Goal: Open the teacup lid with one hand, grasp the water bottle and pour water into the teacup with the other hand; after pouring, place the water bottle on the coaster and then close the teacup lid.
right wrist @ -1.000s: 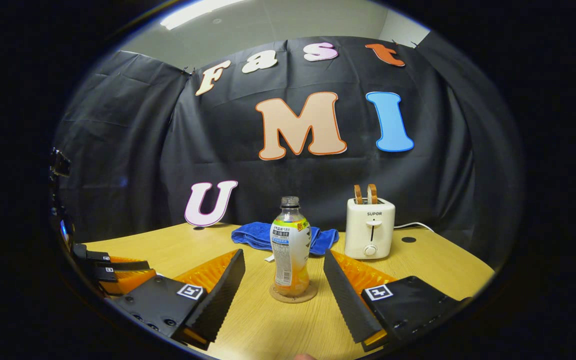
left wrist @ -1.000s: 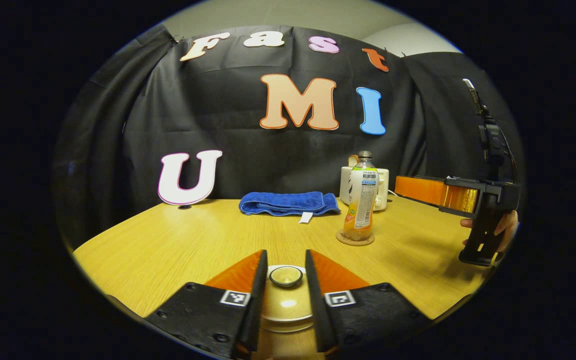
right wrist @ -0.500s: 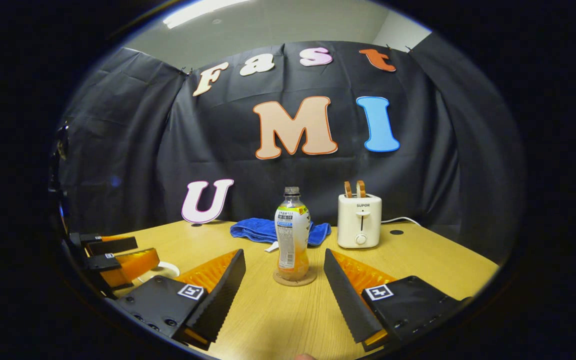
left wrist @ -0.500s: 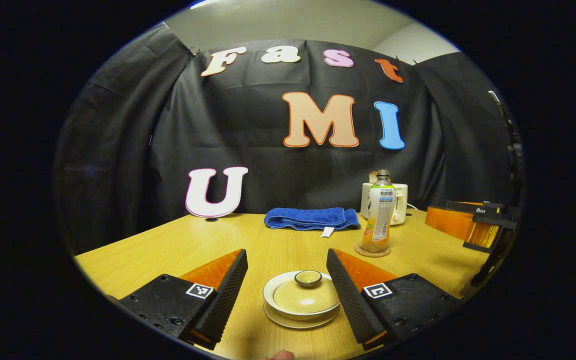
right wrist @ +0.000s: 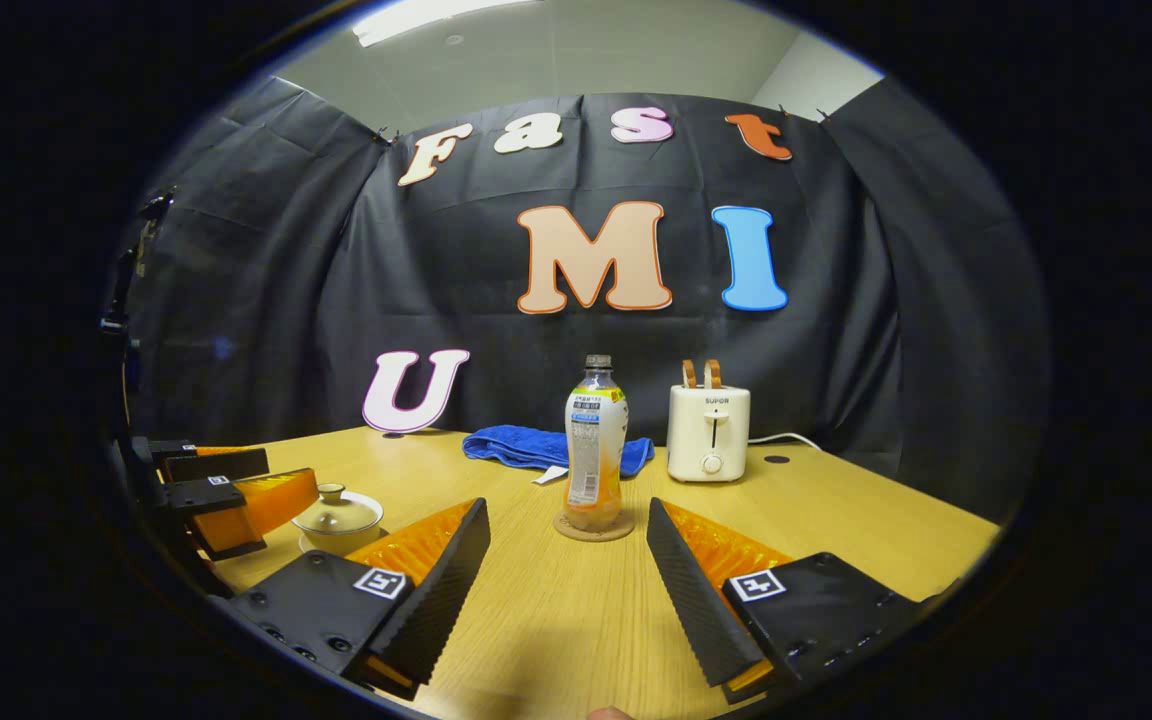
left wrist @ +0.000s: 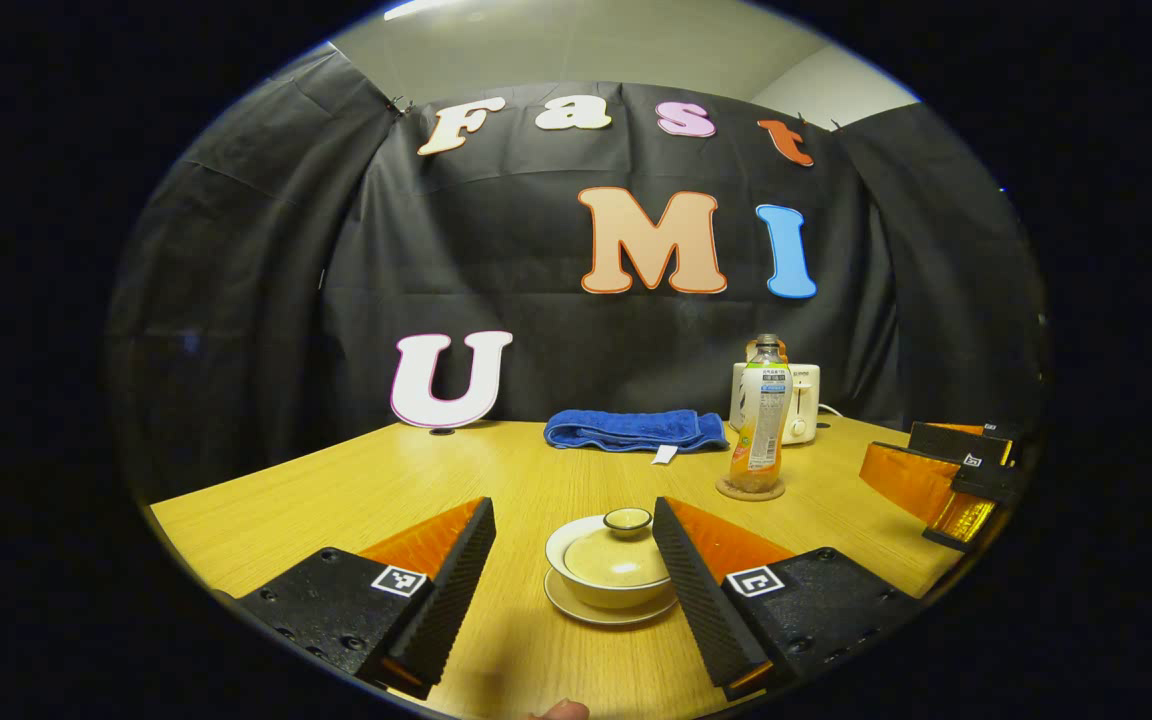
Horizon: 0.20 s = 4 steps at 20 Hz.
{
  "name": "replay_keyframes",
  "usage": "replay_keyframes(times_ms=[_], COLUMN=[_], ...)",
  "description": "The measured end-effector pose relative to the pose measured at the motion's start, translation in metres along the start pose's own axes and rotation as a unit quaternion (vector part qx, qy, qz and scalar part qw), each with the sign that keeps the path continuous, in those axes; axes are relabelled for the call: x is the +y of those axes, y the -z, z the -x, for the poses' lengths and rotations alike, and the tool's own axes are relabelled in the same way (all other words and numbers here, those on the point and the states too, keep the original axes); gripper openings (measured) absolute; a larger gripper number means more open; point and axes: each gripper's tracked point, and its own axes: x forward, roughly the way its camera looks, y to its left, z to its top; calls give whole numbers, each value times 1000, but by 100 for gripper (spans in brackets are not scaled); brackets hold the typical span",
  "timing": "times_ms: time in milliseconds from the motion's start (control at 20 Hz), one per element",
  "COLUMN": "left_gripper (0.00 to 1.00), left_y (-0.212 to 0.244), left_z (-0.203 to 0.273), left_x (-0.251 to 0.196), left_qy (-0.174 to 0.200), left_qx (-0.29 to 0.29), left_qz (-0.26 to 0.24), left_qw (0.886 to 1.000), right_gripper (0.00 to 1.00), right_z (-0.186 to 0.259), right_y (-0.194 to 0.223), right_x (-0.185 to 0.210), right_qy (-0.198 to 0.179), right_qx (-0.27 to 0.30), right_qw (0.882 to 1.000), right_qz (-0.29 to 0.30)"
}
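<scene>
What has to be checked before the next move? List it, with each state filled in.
1. Left tongs open, nothing held: ok.
2. Right tongs open, nothing held: ok.
3. Lid seated on the teacup: ok.
4. Teacup ahead of the left tongs, in line with the gap between their fingers: ok.
5. Water bottle upright on the coaster, ahead of the right tongs: ok.
6. Bottle cap off for pouring: cannot tell.

One lidded teacup (left wrist: pixel 611 562) on one saucer (left wrist: pixel 609 611), one water bottle (right wrist: pixel 593 447), one coaster (right wrist: pixel 593 527), one blue towel (right wrist: pixel 536 447), one toaster (right wrist: pixel 707 432), two grippers, left gripper (left wrist: pixel 572 560), right gripper (right wrist: pixel 568 555)
</scene>
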Motion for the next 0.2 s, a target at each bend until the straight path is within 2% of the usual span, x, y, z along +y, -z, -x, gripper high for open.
replay_keyframes(times_ms=[200], left_gripper=[92], left_y=[-1], left_z=[1], left_x=[-4], left_qy=[-1], left_qx=[-5], left_qz=[-18], left_qw=[1000], right_gripper=[95], right_z=[3], right_y=[12], right_x=[-3], right_qy=[11], right_qx=[12], right_qw=[1000], right_qz=[-6])
